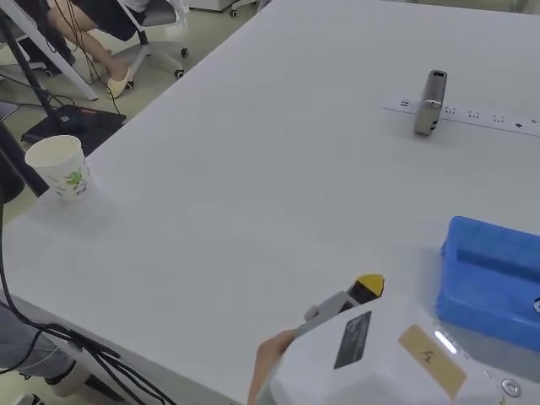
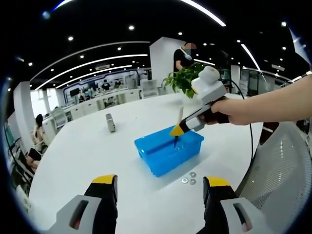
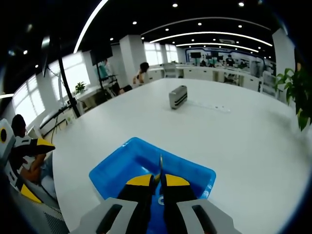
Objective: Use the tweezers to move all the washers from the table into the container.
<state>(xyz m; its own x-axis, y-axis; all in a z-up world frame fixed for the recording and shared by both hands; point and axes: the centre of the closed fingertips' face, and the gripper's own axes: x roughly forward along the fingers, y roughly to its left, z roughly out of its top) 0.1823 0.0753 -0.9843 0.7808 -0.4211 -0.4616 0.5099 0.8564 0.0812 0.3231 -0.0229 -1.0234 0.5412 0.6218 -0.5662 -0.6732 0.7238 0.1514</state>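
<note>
A blue container (image 2: 161,156) stands on the white table (image 2: 87,156); it also shows as the blue container (image 1: 494,278) at the head view's right edge. Three small washers (image 2: 189,179) lie on the table just in front of it. My right gripper (image 3: 160,179) is shut on thin metal tweezers (image 3: 161,165), whose tip hangs over the inside of the blue container (image 3: 122,165). In the left gripper view the right gripper (image 2: 183,127) points the tweezers (image 2: 176,139) down into the container. My left gripper (image 2: 161,195) stands open and holds nothing, short of the washers; the left gripper (image 1: 363,291) sits low in the head view.
A paper cup (image 1: 59,166) stands near the table's left edge. A grey device (image 1: 430,101) lies on a white power strip (image 1: 481,114) at the far side. A potted plant (image 2: 183,78) and a person stand behind the container. A mesh chair (image 2: 278,170) is on the right.
</note>
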